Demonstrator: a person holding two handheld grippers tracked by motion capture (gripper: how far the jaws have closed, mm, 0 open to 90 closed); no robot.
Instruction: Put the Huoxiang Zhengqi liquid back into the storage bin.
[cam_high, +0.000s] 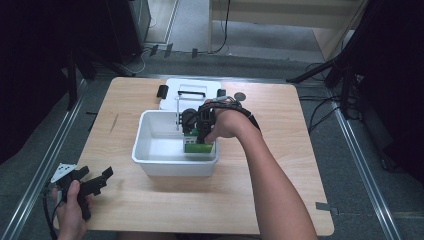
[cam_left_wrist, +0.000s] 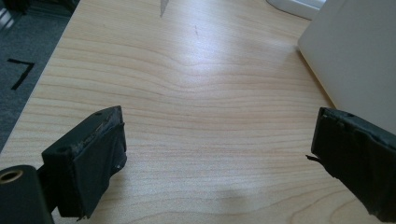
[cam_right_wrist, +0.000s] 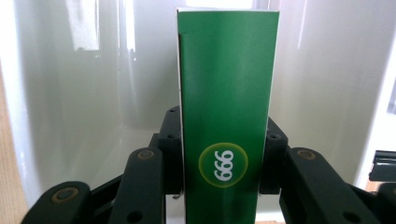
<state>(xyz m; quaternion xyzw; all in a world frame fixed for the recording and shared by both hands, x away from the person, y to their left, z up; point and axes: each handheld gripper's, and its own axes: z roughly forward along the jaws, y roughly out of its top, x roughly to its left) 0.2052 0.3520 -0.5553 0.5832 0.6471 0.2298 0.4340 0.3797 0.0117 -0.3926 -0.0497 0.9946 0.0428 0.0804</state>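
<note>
Right gripper view: green box (cam_right_wrist: 227, 116) clamped between jaws of right gripper (cam_right_wrist: 224, 158), inside white bin (cam_high: 150, 150).
Left gripper (cam_left_wrist: 219, 158): jaws wide apart, nothing held, over table (cam_left_wrist: 187, 93).

Bare table (cam_high: 260, 190) around the white bin (cam_high: 150, 160) — lid (cam_high: 192, 87) just behind it.

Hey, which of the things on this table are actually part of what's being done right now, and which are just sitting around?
In use:
- green box, clamped in the right gripper
- white bin, which the box is held inside

Lying about:
- white lid behind the bin
- small black item beside the lid
- round grey item
- left gripper, open and idle at the table's near left
</note>
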